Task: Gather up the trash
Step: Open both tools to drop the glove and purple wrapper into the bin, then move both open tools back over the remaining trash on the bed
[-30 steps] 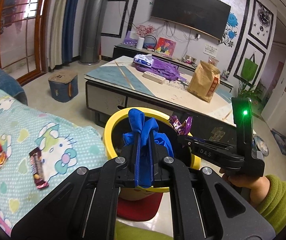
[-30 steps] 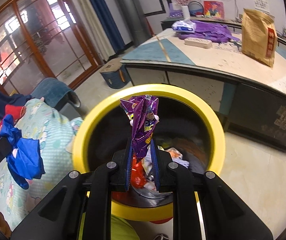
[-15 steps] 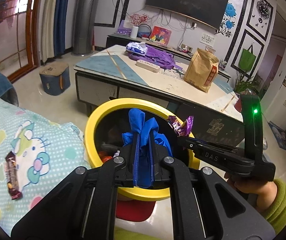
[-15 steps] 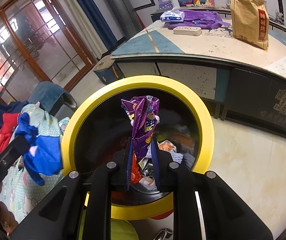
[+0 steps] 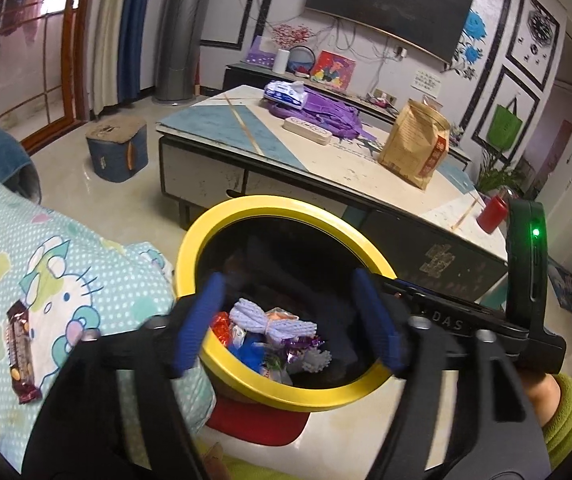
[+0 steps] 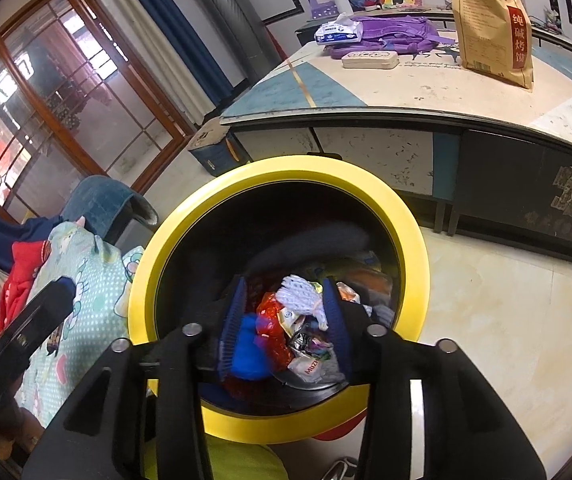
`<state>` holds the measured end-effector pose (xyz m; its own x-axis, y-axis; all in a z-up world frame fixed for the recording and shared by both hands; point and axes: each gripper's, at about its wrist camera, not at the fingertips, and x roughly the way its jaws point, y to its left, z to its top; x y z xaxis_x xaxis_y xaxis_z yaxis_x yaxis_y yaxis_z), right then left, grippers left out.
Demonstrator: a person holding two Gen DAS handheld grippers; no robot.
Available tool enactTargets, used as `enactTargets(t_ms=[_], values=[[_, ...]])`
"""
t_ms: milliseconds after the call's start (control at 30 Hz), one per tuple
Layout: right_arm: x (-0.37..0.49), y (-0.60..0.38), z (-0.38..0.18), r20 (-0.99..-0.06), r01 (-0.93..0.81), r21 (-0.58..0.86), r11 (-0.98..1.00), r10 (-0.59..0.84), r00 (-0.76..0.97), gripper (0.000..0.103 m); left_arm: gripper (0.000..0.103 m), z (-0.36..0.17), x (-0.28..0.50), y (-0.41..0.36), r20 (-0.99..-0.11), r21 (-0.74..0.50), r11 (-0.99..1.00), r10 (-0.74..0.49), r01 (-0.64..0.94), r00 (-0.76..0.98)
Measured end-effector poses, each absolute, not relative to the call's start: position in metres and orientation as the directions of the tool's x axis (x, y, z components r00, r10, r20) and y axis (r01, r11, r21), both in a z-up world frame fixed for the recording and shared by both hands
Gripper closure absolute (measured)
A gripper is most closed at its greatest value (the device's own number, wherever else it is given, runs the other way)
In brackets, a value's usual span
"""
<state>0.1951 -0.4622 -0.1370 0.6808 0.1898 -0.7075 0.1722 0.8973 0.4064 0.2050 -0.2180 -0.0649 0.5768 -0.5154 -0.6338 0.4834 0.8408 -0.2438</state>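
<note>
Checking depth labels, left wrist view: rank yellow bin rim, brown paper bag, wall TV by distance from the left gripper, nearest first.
From the left gripper, open over the bin:
1. Yellow bin rim, directly below and around the fingertips.
2. Brown paper bag, upright on the low table, ahead and right.
3. Wall TV, on the far wall behind the table.

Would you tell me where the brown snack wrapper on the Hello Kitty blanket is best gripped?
Probably across the brown snack wrapper's narrow middle, from above with the open left gripper: it lies flat and lengthwise on the blanket, both long edges exposed.
</note>
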Motion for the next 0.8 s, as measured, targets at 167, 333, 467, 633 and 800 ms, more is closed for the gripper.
enactTargets(t_ms=[167,333,467,633,800], values=[[0.193,-0.460,-0.133,-0.696,0.172,0.414,0.894,0.190,0.692,0.051,0.013,-0.062,0.202,-0.208,-0.626,-0.261,0.853,-0.506,0.452,0.594],[0.194,-0.458,-0.127,-0.688,0.162,0.404,0.900,0.182,0.703,0.046,0.011,-0.057,0.200,-0.199,-0.624,-0.263,0.867,-0.487,0.423,0.611],[0.191,-0.454,-0.121,-0.676,0.154,0.399,0.904,0.176,0.715,0.042,0.011,-0.053,0.194,-0.193,-0.623,-0.239,0.881,-0.461,0.408,0.631],[0.189,-0.440,-0.112,-0.666,0.119,0.389,0.914,0.189,0.722,0.041,0.011,-0.045,0.184,-0.178,-0.609,-0.213,0.899,-0.428,0.383,0.668],[0.186,-0.418,-0.099,-0.649,0.063,0.374,0.925,0.213,0.730,0.041,0.011,-0.034,0.176,-0.157,-0.582,-0.199,0.917,-0.394,0.345,0.711]])
